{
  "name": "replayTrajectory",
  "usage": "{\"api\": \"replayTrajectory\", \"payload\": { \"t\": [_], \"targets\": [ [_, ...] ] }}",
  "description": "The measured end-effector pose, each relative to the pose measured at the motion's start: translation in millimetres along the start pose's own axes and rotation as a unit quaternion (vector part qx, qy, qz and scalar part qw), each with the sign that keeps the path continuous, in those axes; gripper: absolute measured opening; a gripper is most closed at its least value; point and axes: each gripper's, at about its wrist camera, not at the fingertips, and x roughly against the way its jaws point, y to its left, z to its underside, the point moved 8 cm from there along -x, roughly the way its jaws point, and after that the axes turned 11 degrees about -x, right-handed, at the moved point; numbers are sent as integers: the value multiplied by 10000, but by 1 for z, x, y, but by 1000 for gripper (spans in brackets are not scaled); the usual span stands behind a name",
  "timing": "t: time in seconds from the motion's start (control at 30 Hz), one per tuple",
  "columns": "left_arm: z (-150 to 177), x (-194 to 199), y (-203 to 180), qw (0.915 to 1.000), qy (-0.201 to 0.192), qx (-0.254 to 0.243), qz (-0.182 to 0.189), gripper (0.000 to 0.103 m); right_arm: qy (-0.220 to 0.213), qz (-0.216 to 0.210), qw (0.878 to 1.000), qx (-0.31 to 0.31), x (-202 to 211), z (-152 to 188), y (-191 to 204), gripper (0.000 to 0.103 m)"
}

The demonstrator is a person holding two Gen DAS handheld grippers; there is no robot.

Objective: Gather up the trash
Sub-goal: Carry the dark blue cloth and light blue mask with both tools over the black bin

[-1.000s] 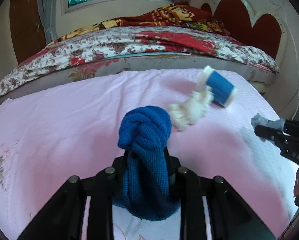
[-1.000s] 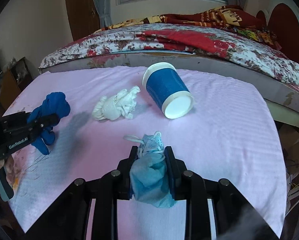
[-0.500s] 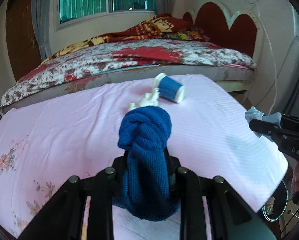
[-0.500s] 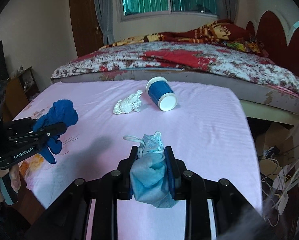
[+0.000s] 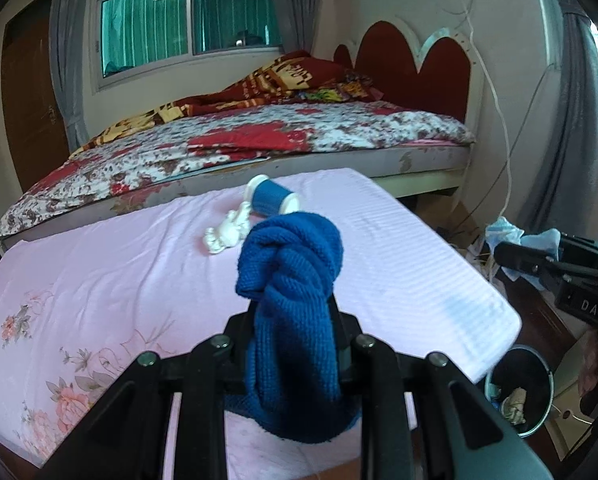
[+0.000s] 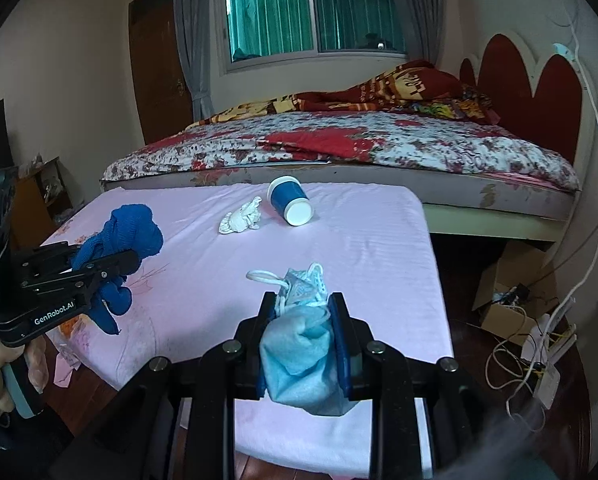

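Note:
My left gripper [image 5: 293, 312] is shut on a knotted blue knit cloth [image 5: 291, 276], held above the near part of the pink-covered table [image 5: 99, 280]. My right gripper [image 6: 303, 312] is shut on a crumpled light-blue face mask [image 6: 299, 352], near the table's front right edge. A blue paper cup [image 6: 289, 205] lies on its side at the far end, with a crumpled white tissue [image 6: 241, 220] to its left. The left gripper and its cloth [image 6: 127, 236] show at the left of the right wrist view. The right gripper with the mask [image 5: 515, 240] shows at the right of the left wrist view.
A dark round trash bin [image 5: 519, 392] with some scraps inside stands on the floor off the table's right corner. A bed [image 6: 339, 148] with a floral cover lies behind the table. A cardboard box [image 6: 511, 292] and cables [image 6: 539, 352] lie on the floor to the right.
Both grippers have pulled back and up from the table with their loads. The cup and tissue look farther away, and the trash bin has come into the left wrist view.

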Motion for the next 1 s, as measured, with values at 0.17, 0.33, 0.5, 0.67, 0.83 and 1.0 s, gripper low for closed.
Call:
{"api": "replayTrajectory", "payload": {
  "t": [0.17,0.33,0.5,0.67,0.83,1.0],
  "targets": [
    [-3,11,-27,9998,-101,-99,113,27,-132,54,9999,-40,31,9,-16,27],
    [-1,14,-50,9996,-121,-162,200,27,-88,132,9997,-212,51,29,-46,27],
    [6,13,-76,9991,-70,-284,323,27,-124,375,9985,-388,61,51,-79,27],
    [11,12,-109,9978,-56,-434,506,27,-134,578,9944,-873,74,70,-121,27],
    [13,5,-146,9952,5,-560,804,27,-151,861,9906,-1055,91,81,-154,27],
    [13,3,-181,9912,21,-741,1093,27,-122,1145,9871,-1114,105,93,-180,27]
  ]
}}
